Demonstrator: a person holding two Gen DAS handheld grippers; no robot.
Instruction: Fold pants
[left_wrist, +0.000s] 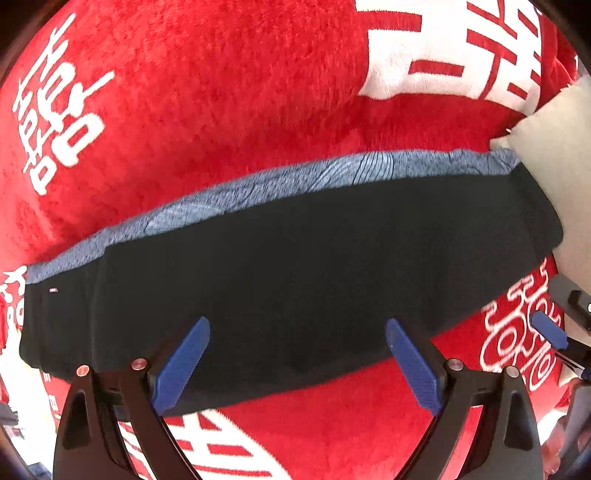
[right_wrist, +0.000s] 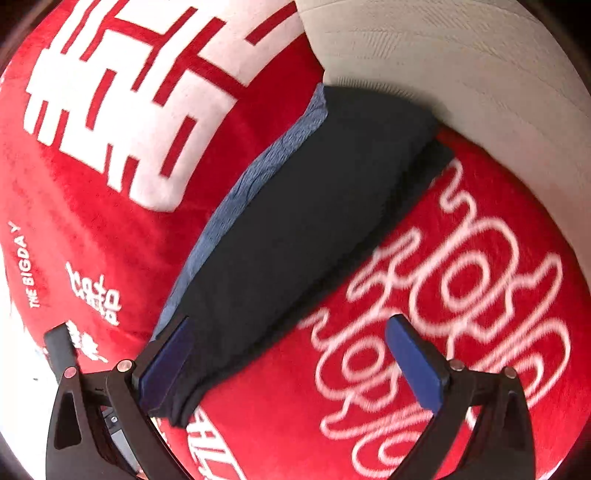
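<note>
A plush red blanket with large white printed characters (left_wrist: 229, 96) covers the whole surface. At its far right edge lies a pale beige cushion (right_wrist: 461, 62), touching one end of the pants. The dark navy pants, folded into a long narrow band with a blue heathered strip along the far side (left_wrist: 295, 258), stretch across the blanket's middle. The left gripper (left_wrist: 297, 363) hangs over the band's near edge, blue pads spread wide, holding nothing. The right gripper (right_wrist: 291, 363) is likewise spread, one pad beside the band's near end.
</note>
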